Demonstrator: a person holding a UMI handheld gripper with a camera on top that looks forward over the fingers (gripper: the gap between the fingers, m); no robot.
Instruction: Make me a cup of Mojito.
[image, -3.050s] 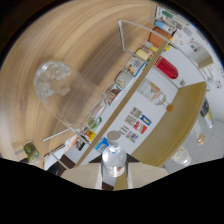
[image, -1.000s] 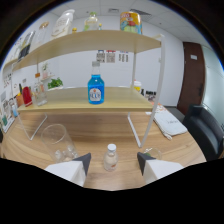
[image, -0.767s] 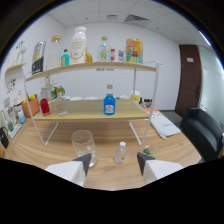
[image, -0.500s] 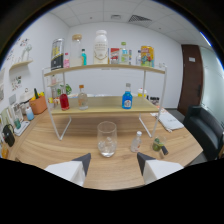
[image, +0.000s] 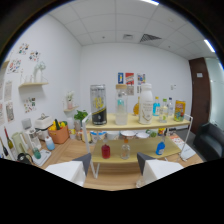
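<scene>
The gripper (image: 113, 167) is held level, its two pale jaws standing apart with nothing between them. Beyond them, a two-tier wooden shelf rack on white metal legs (image: 136, 122) stands on the wooden desk (image: 67, 149). On its top board are a tall dark canister with a yellow label (image: 98, 104), a clear tall bottle (image: 121, 107) and a white plastic jug (image: 146, 104). The lower board carries a small red bottle (image: 105, 151), a clear bottle (image: 125, 149) and a blue bottle (image: 159, 148). Left of the rack sits an orange pot (image: 59, 132) near a small green potted plant (image: 80, 117).
</scene>
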